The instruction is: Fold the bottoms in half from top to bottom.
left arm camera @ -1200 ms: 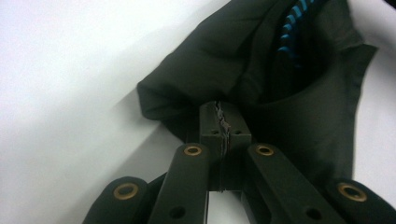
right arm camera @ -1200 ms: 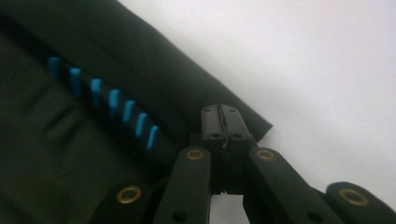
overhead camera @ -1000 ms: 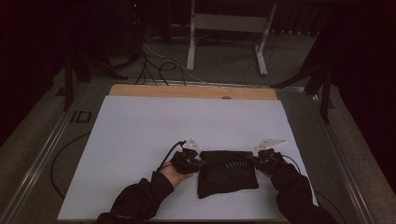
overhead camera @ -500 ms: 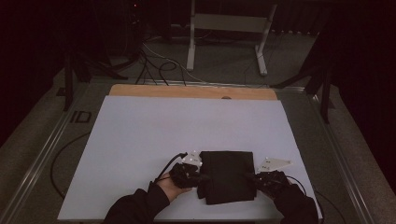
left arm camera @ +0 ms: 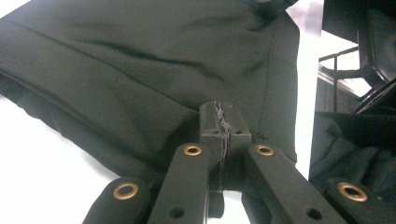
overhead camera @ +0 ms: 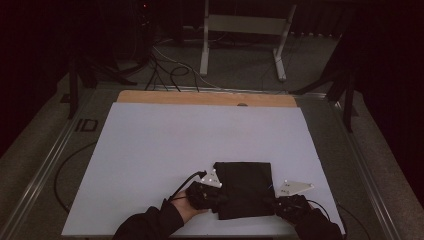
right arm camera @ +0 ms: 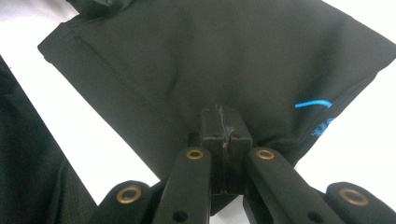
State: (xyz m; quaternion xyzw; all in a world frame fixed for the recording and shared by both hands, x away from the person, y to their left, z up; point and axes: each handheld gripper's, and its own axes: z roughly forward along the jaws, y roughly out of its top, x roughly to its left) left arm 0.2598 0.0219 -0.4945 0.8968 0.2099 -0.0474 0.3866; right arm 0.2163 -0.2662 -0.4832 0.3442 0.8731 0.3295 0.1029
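Observation:
A folded black garment (overhead camera: 245,187) lies on the white table sheet (overhead camera: 165,145) near its front edge. My left gripper (overhead camera: 220,201) is shut on the cloth's near left corner, and the jaws pinch the dark fabric (left arm camera: 140,70) between them, as the left gripper view shows. My right gripper (overhead camera: 272,202) is shut on the near right corner of the garment (right arm camera: 224,56). Blue stitching (right arm camera: 314,103) marks the cloth close to that grip. Both hands come in from the bottom edge, in dark sleeves.
A wooden strip (overhead camera: 200,98) borders the sheet at the back. Metal rails (overhead camera: 47,160) run along the table sides, and cables (overhead camera: 165,70) lie on the floor behind, next to a white stand (overhead camera: 245,35). The sheet stretches bare to the left and back.
Both grippers have pulled toward the front edge, dragging the garment's near edge with them. The cloth now looks folded narrower and squarer.

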